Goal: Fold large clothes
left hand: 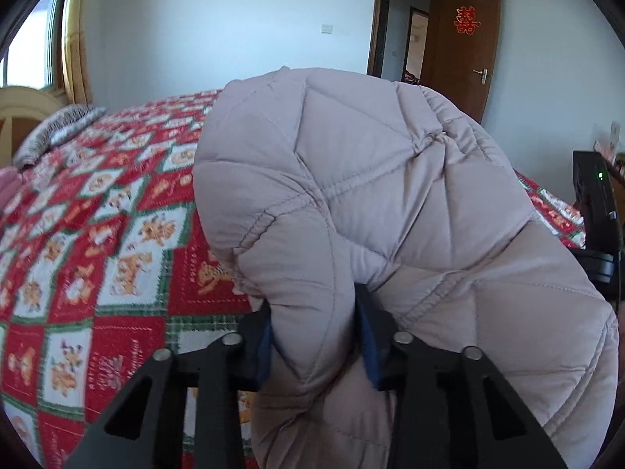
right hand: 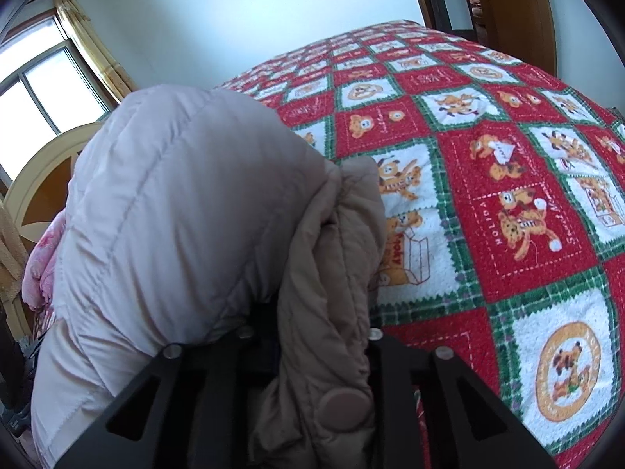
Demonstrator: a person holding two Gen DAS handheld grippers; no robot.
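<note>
A pale pink-beige quilted puffer jacket is lifted above the bed. My left gripper is shut on a thick fold of it, and the fabric bulges up and drapes to the right, hiding what lies beyond. In the right wrist view the same jacket fills the left half. My right gripper is shut on a bunched edge of it with a round snap button showing near the jaws. The fingertips are hidden by fabric.
The bed wears a red, white and green checked quilt with cartoon animals, also seen in the left wrist view. A pillow and cream headboard lie at the far left. A brown door stands open behind. A black device sits at right.
</note>
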